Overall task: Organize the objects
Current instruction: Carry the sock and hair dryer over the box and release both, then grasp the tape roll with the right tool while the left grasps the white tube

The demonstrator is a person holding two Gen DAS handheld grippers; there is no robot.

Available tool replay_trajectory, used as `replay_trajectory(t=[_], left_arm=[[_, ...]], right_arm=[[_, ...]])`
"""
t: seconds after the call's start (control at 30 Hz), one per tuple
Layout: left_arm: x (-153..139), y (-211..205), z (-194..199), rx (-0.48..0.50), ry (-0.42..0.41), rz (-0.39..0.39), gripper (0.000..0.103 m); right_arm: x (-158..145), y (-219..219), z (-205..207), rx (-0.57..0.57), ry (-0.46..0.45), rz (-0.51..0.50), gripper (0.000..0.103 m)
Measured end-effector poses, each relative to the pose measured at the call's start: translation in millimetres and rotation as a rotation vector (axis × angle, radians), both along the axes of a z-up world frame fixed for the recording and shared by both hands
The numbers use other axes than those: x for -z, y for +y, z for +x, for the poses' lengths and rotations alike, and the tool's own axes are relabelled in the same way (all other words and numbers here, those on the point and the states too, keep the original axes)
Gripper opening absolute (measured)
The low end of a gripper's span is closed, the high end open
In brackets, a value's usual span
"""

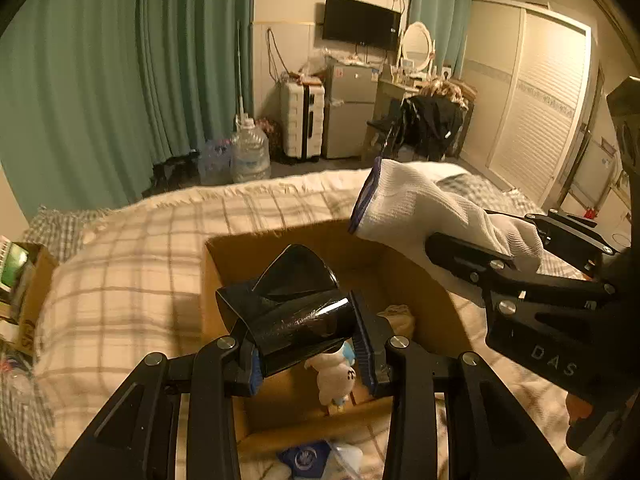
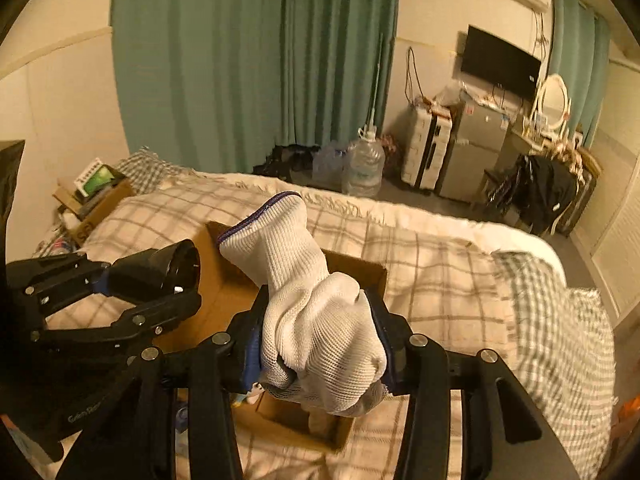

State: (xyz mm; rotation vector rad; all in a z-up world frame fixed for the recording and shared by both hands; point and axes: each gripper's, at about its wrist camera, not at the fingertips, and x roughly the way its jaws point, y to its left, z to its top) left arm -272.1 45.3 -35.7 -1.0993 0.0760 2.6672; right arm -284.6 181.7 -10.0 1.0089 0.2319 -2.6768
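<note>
My left gripper point(image 1: 312, 352) is shut on a shiny black nozzle-shaped attachment point(image 1: 292, 308) and holds it above an open cardboard box point(image 1: 224, 264) on the bed. A small white plush toy point(image 1: 336, 380) lies inside the box. My right gripper point(image 2: 320, 352) is shut on a white knit glove with a blue cuff point(image 2: 308, 300), also above the box point(image 2: 360, 268). The glove point(image 1: 420, 208) and right gripper point(image 1: 500, 264) show at right in the left wrist view. The left gripper with the black attachment point(image 2: 168, 268) shows at left in the right wrist view.
The box sits on a bed with a checked blanket point(image 1: 140, 264). A blue packet point(image 1: 308, 460) lies in front of the box. Another cardboard box with items point(image 2: 96, 196) stands past the bed's left side. Water jugs point(image 2: 364, 168), a suitcase point(image 2: 428, 148) and a fridge stand across the room.
</note>
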Motion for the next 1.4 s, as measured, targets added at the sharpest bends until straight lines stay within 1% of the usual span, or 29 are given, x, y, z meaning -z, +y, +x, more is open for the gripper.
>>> replay_trajectory(t=[0.13, 0.17, 0.2, 0.23, 0.27, 0.3, 0.33, 0.37, 0.4, 0.47, 0.53, 0.63, 0.67, 0.77, 0.87, 0.93, 1.0, 1.07, 1.13, 1.23, 1.33, 1.4], left_arm=[[28.3, 2.4, -14.2, 0.005, -0.036, -0.018, 0.037], [34.4, 2.4, -17.1, 0.006, -0.044, -0.019, 0.037], [38.8, 2.4, -19.3, 0.009, -0.052, -0.017, 0.038], [43.3, 1.7, -20.7, 0.010, -0.062, -0.009, 0.038], [45.3, 1.2, -20.9, 0.012, -0.071, 0.003, 0.041], [45.4, 0.7, -20.2, 0.012, -0.080, 0.017, 0.051], [45.7, -0.5, -19.5, 0.008, -0.086, 0.027, 0.058], [43.9, -1.7, -16.5, -0.003, -0.079, 0.033, 0.070], [41.4, -2.6, -13.5, -0.012, -0.069, 0.033, 0.078], [31.9, -4.5, -5.8, -0.025, -0.048, 0.023, 0.084], [20.8, -6.1, 3.9, -0.027, -0.036, 0.016, 0.085], [-3.1, -11.2, 22.4, -0.030, -0.012, 0.026, 0.086], [-12.6, -13.4, 31.4, -0.033, 0.001, 0.031, 0.088], [-40.3, -21.0, 58.4, -0.044, 0.041, 0.043, 0.092], [-62.9, -28.6, 88.9, -0.061, 0.074, 0.019, 0.092], [-72.7, -35.1, 108.4, -0.077, 0.096, 0.007, 0.092], [-78.3, -42.0, 129.0, -0.086, 0.115, 0.003, 0.092], [-79.0, -46.9, 146.9, -0.103, 0.132, 0.012, 0.092], [-75.8, -54.1, 162.8, -0.126, 0.142, 0.037, 0.092], [-62.6, -62.3, 183.6, -0.166, 0.155, 0.060, 0.092], [-38.9, -69.6, 194.4, -0.217, 0.147, 0.035, 0.092], [-19.4, -72.8, 199.1, -0.256, 0.140, -0.002, 0.092]], right_arm=[[26.2, 11.1, -22.2, 0.024, -0.045, -0.047, 0.046], [32.1, 13.5, -24.9, 0.028, -0.054, -0.059, 0.048], [36.9, 16.4, -27.5, 0.033, -0.057, -0.079, 0.053], [38.9, 17.8, -26.6, 0.038, -0.050, -0.086, 0.055], [39.8, 20.9, -26.8, 0.034, -0.047, -0.095, 0.066], [38.1, 23.1, -26.0, 0.022, -0.044, -0.116, 0.076], [35.6, 24.4, -24.9, 0.022, -0.040, -0.133, 0.079], [31.4, 27.9, -22.6, 0.035, -0.035, -0.148, 0.082], [27.2, 29.0, -19.6, 0.047, -0.030, -0.154, 0.083], [18.4, 32.6, -13.7, 0.056, -0.019, -0.155, 0.084], [5.6, 34.7, -2.8, 0.070, -0.003, -0.146, 0.085], [-17.9, 38.2, 21.5, 0.082, 0.022, -0.125, 0.085], [-25.6, 38.8, 30.2, 0.084, 0.032, -0.116, 0.085], [-53.9, 38.9, 63.7, 0.086, 0.075, -0.083, 0.085], [-79.5, 36.8, 100.3, 0.079, 0.121, -0.070, 0.085], [-92.4, 33.6, 124.4, 0.067, 0.141, -0.068, 0.085], [-98.5, 29.1, 145.0, 0.055, 0.155, -0.064, 0.086], [-100.1, 23.1, 165.0, 0.043, 0.176, -0.060, 0.086], [-95.7, 14.9, 183.0, 0.034, 0.196, -0.044, 0.087], [-78.0, 3.0, 201.9, 0.027, 0.204, -0.027, 0.087], [-54.3, -3.6, 208.1, 0.020, 0.191, -0.032, 0.087], [-30.4, -5.5, 203.9, 0.015, 0.156, -0.060, 0.087]])
